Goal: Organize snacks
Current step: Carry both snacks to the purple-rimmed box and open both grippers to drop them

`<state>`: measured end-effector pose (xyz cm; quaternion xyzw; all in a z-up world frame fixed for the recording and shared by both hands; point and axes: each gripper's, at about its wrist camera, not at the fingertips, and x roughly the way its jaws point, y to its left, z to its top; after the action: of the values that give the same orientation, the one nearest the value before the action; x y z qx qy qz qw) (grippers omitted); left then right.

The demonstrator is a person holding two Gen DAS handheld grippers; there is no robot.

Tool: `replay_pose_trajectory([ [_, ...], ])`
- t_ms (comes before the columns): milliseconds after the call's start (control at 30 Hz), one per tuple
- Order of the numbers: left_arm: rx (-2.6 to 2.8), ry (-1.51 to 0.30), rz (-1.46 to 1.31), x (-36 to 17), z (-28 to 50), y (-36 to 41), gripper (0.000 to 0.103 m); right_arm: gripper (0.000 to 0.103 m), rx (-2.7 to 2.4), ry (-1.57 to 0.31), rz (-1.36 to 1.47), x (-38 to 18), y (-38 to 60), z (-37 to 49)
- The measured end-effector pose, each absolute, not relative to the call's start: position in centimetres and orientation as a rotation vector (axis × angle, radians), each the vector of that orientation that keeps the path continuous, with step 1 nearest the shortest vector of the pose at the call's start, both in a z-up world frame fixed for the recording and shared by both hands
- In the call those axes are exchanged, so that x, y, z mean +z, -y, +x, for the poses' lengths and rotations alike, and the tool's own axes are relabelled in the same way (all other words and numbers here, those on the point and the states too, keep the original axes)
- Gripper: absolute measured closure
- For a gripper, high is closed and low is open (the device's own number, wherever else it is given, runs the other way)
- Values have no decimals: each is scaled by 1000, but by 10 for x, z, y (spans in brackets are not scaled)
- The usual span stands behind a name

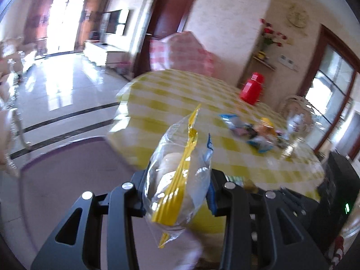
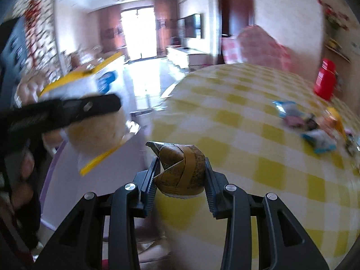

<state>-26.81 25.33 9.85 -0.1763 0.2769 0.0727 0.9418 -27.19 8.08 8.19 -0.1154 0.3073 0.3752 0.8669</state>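
A: Both claws are loaded. The left gripper [image 1: 177, 193] is closed on a clear bag [image 1: 177, 180] with a yellow strip and a pale bun inside; the right gripper [image 2: 180, 180] pinches a brown wrapped snack [image 2: 181, 168].

B: Both are held up near the table's [image 2: 247, 135] edge. Carry them steadily toward the snack pile [image 2: 315, 130] across the yellow checked cloth, grips firm, since the bag looks slippery and crushable.
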Motion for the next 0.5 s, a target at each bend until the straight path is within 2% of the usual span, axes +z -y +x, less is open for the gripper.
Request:
replay_pose_trajectory([
  [300, 447, -630, -318, 83, -283, -320, 65, 65, 927, -676, -386, 60, -158, -306],
  [367, 480, -651, -316, 81, -283, -325, 61, 59, 1005, -723, -379, 51, -170, -306],
  [400, 502, -660, -330, 80, -285, -330, 57, 53, 1025, -737, -354, 49, -170, -304],
  [433, 506, -649, -350, 81, -287, -332, 40, 37, 1025, -738, -328, 49, -168, -303],
  [467, 505, -630, -367, 83, -290, -333, 17, 23, 1021, -733, -292, 51, -163, -300],
  [500, 511, -609, -378, 85, -292, -334, 11, 20, 1012, -723, -249, 54, -154, -296],
])
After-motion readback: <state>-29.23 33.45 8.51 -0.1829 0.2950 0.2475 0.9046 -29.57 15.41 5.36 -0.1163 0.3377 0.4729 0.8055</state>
